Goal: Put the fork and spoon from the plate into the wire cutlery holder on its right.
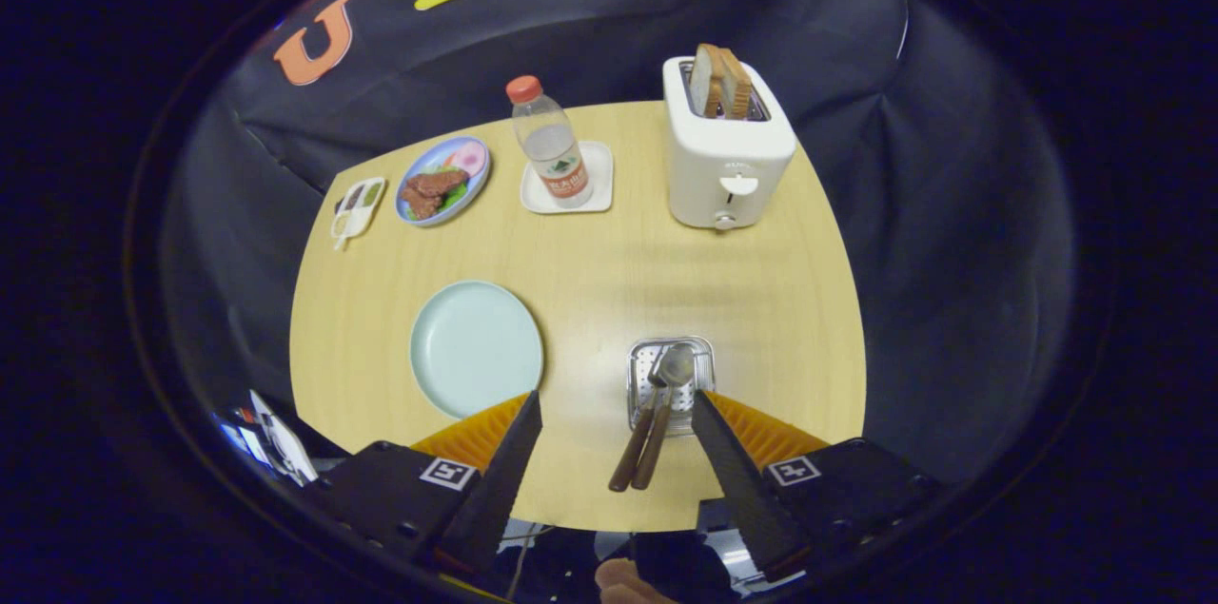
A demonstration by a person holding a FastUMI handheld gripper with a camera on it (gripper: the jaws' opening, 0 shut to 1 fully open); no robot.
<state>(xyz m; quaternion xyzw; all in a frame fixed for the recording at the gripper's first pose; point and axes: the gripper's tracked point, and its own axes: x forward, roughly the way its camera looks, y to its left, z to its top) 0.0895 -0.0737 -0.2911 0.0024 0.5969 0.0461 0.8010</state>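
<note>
gripper [617, 414] fingers spread wide, holding nothing, hanging above the tabletop [590, 271]. between them the wire cutlery holder [670, 383] carries 2 brown-handled utensils [647, 438], heads in, handles leaning out. pale plate [476, 349] left of it bare; task looks done.

Fork [626, 452] and spoon [666, 404] in holder [671, 385]; plate [476, 349] left; toaster [728, 152] behind.

No legible text or labels
</note>
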